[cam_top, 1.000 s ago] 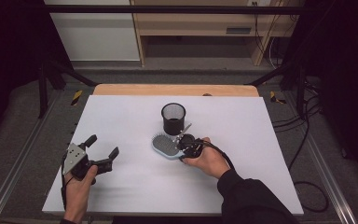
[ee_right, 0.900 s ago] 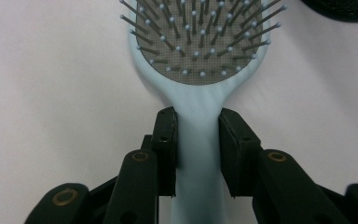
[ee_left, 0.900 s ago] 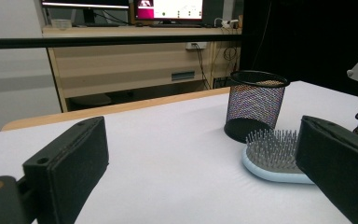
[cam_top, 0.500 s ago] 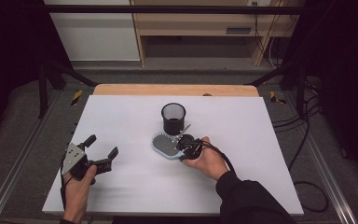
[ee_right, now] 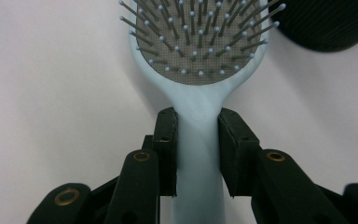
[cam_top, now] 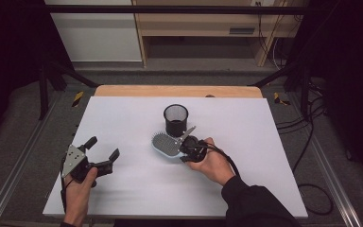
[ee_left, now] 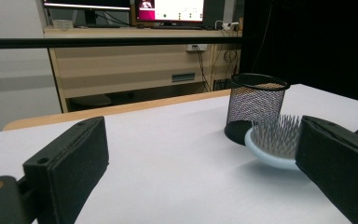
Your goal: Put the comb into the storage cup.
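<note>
White table (cam_top: pixel 123 118): the light-blue hairbrush (cam_top: pixel 166 144) lies bristles-up just before the black mesh cup (cam_top: pixel 176 119). Right gripper (ee_right: pixel 196 154) is clamped on its handle. Nothing has shifted over the last second; lift not yet begun. Left gripper (cam_top: pixel 105 157) stands open, empty, well apart.

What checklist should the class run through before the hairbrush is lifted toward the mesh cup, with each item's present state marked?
1. Right gripper closed on the hairbrush handle, pads on both sides: ok.
2. Grip placed just below the brush head, centred on the handle: ok.
3. Mesh cup upright with its mouth open: ok.
4. Cup free of other things inside: cannot tell.
5. Left gripper open, holding nothing, off to the side of the brush's path: ok.
6. Brush head resting bristles up on the table, beside the cup: ok.
</note>
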